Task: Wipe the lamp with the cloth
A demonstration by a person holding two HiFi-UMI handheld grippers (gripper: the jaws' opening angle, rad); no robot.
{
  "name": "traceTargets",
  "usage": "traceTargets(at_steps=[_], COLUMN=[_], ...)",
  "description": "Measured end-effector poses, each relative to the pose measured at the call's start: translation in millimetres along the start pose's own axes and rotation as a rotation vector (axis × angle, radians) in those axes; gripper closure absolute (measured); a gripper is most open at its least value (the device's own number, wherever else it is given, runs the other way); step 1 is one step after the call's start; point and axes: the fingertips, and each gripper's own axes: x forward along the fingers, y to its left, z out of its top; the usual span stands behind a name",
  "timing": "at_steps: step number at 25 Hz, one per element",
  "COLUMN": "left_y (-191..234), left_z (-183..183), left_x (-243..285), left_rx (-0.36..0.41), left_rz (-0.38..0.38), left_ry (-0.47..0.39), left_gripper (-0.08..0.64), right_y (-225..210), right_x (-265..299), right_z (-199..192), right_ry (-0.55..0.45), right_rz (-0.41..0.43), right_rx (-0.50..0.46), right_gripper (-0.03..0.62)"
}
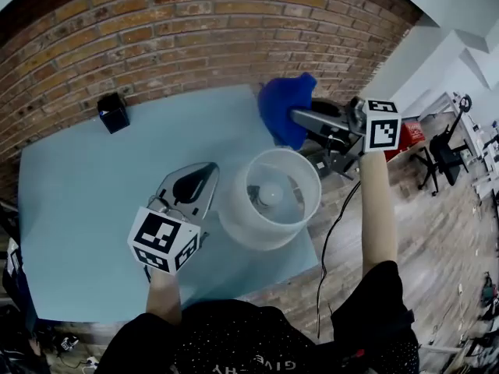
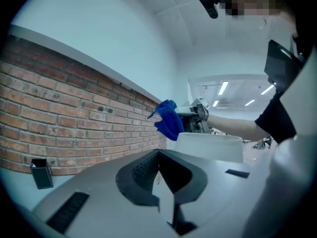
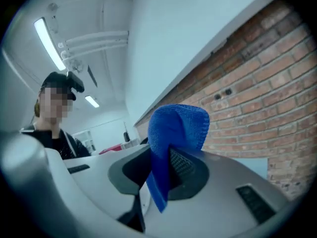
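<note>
**Lamp, cloth and clearances**

Right gripper (image 3: 166, 172): jaws closed on the cloth (image 3: 176, 128), blue, folded over the jaw tips with one end hanging down between the pads. Raised off the table (image 1: 93, 209), past its far right corner.

Left gripper (image 1: 204, 174): jaws together, nothing between them. Tips just beside the lamp (image 1: 234, 209), contact not determinable.

Lamp between the two grippers: white round shade, open top, bulb visible inside. Placed at the table edge on the right gripper's side. Cloth just beyond the far rim of the shade; touching or apart, not determinable in any view.

Edges and free room:
- Left of the left gripper, and ahead of it: wide bare table surface.
- Ahead of both grippers: brick wall (image 1: 195, 29) along the far table edge.
- Below and behind the right gripper: table edge, then wooden floor (image 1: 437, 232).

Other items:
- Small black box (image 1: 114, 112), upright, far ahead-left of the left gripper, close to the wall, well apart from the lamp.
- Black cord (image 1: 331, 240) hanging off the table edge below the right forearm.
- Office chair (image 1: 444, 150) on the floor, well to the right of the right gripper.
</note>
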Motion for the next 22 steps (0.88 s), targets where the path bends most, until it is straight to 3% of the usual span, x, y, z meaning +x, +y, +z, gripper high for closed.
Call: traceTargets(at_steps=[3,5,11,14,17,22], left_y=[-17,-25,-26,-23,-21,2], left_z=[12,17,20,19,7,-7], left_x=[-22,-38,-69,-75,-80,-93], left_rx=[0.003,0.015,0.009,-0.029,-0.009,-0.011], left_rz=[-0.008,0.002,-0.035,-0.108,-0.195,-0.233], left_ry=[0.016,0.032,0.009,-0.022,0.009,0.03], left_gripper=[0.551,0.551,0.551,0.552,0.551,0.551], right_y=[49,81,135,150,149,136], right_x=[-16,-15,20,33,51,85], right_z=[40,44,19,11,-8,-43], right_ry=[-0.158,-0.184,-0.127,-0.149,-0.144,-0.066], right_rz=[-0.144,-0.227,-0.531,-0.699,-0.859,-1.09], right_rx=[-0.013,-0.044,-0.172,-0.234,-0.256,-0.28], right_gripper=[0.518,0.518,0.518,0.518,0.518,0.518])
